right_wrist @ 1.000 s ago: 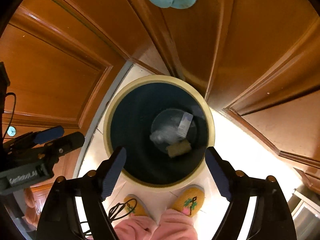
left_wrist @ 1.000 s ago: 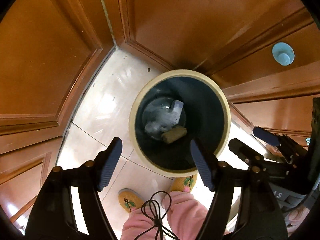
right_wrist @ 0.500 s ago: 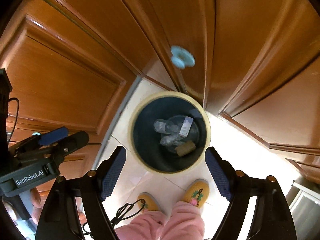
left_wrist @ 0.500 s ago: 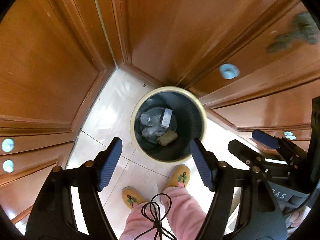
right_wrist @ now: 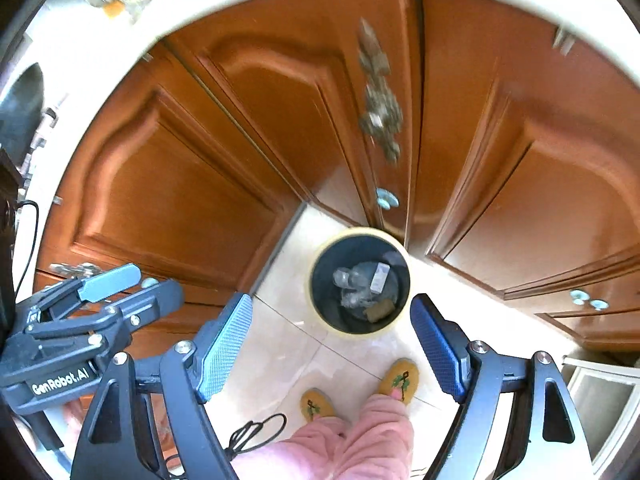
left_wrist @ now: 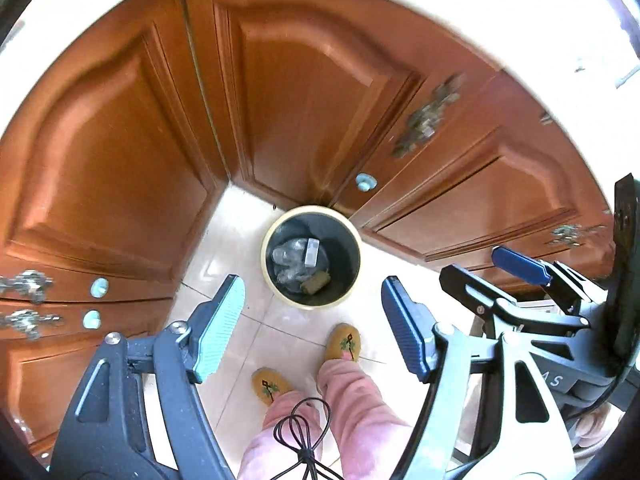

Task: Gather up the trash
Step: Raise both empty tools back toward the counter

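A round cream-rimmed trash bin [left_wrist: 311,257] stands upright on the floor against the wooden cabinet corner [left_wrist: 224,128], holding crumpled clear plastic [left_wrist: 289,258] and a brown lump [left_wrist: 316,282].

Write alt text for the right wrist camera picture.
An open, empty right gripper looks down at a round trash bin holding crumpled plastic and a brown scrap, in a corner of wooden cabinets. Yellow slippers and pink trousers show below.
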A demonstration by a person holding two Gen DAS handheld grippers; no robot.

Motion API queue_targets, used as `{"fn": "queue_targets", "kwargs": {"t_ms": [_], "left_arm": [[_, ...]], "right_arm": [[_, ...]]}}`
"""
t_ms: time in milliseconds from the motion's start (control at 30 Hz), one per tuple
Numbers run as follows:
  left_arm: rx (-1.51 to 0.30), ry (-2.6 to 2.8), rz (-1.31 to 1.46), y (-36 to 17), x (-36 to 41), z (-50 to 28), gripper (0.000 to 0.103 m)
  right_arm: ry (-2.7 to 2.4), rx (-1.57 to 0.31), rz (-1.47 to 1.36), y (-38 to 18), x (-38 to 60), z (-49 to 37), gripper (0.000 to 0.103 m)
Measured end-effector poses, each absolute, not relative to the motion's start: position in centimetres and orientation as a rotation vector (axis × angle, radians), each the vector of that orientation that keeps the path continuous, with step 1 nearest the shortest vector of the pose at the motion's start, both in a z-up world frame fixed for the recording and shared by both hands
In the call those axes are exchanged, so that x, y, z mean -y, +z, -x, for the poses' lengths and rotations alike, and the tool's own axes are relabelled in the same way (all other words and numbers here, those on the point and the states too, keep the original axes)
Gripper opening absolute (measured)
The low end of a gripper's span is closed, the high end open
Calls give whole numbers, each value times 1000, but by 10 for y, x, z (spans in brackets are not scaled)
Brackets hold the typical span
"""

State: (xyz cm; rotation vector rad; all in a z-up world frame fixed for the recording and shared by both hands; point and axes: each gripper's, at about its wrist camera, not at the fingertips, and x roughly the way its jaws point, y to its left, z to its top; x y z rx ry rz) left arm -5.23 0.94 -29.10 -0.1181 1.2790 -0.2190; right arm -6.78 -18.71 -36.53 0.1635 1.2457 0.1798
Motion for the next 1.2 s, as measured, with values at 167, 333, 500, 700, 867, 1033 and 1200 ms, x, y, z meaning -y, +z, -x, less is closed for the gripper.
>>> {"fn": "queue_targets", "kwargs": {"t_ms": [167,333,500,700,867,1033,1200], "left_arm": [[-1196,-241,100,-221,-23,74,68],[-1122,-246,71,-158,-36,90,68],[-1052,-254,45,-101,-44,104,68],[-987,-274,35,-42,-43,107,68],[-928,-288,27,-2,-37,98,68],[-880,-283,18,26,-26,84,71],[-845,-255,15,40,-14,54,73]], "right_arm": [[159,-1171,-185,-286,173,99,83],[129,-1117,-227,-215,165,128,83],[104,-1067,-251,-153,164,151,83],[78,-1006,-236,-75,165,169,83],[75,-943,-216,-27,174,167,83],[83,-883,-197,14,181,154,83],[100,-852,-187,33,190,117,83]]}}
